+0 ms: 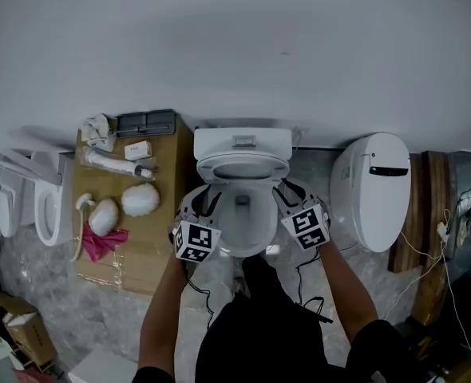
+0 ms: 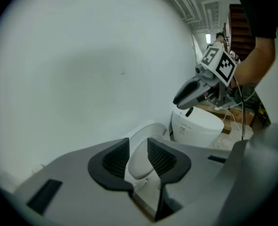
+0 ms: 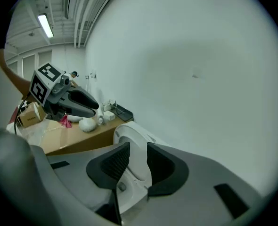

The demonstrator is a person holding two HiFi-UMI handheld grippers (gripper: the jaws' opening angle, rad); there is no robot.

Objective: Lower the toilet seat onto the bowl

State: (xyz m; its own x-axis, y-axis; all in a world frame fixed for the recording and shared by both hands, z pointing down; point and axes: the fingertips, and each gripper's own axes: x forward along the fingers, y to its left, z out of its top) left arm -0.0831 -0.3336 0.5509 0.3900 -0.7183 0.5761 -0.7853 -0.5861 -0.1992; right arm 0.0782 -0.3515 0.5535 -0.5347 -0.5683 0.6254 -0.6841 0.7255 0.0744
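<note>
A white toilet (image 1: 243, 144) stands against the wall in the head view. Its seat (image 1: 242, 167) is raised, leaning back toward the tank above the open bowl (image 1: 247, 234). My left gripper (image 1: 206, 203) hovers over the bowl's left rim and my right gripper (image 1: 288, 197) over its right rim. Both have their jaws apart and hold nothing. In the left gripper view the left gripper (image 2: 138, 155) frames the seat (image 2: 152, 130) in its gap, with the right gripper (image 2: 192, 91) higher up. In the right gripper view the right gripper (image 3: 138, 161) frames the seat (image 3: 129, 134).
A second white toilet (image 1: 371, 190) stands close on the right. Left of the bowl is a low brown bench (image 1: 168, 206) carrying white fittings and a pink cloth (image 1: 100, 242). More toilet parts (image 1: 48, 207) lie at far left. The grey wall is right behind the tank.
</note>
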